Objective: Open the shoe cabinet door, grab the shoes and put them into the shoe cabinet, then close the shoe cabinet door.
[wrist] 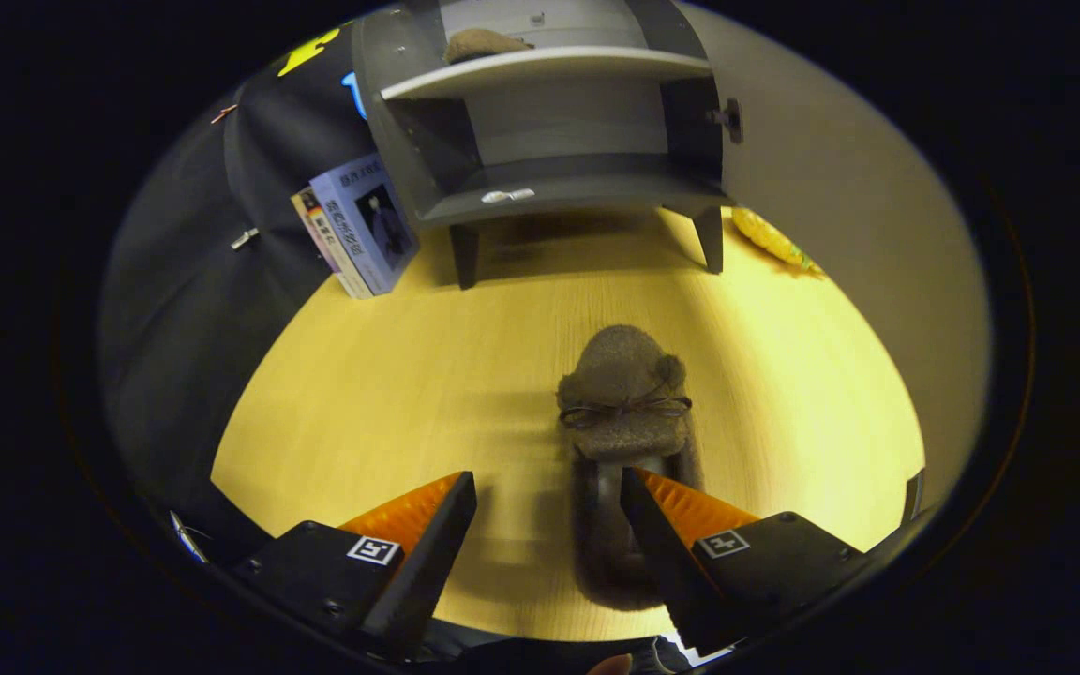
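A brown fuzzy slipper [624,384] with a thin bow lies on the wooden tabletop [390,394], toe pointing toward the cabinet. Its heel end reaches back between my fingers, close against the right finger [662,525]. My gripper [547,476] is open, low over the table, and nothing is pressed between the fingers. Beyond the slipper stands the grey shoe cabinet [549,178] on short legs, with its door [840,234] swung open to the right. A second brown slipper [484,42] rests on the cabinet's upper shelf. The lower shelf holds only a small white piece [507,196] at its front edge.
Two books [357,225] lean against the cabinet's left side. A yellow patterned object [770,239] lies by the cabinet's right leg, at the foot of the open door. Bare tabletop stretches between the slipper and the cabinet.
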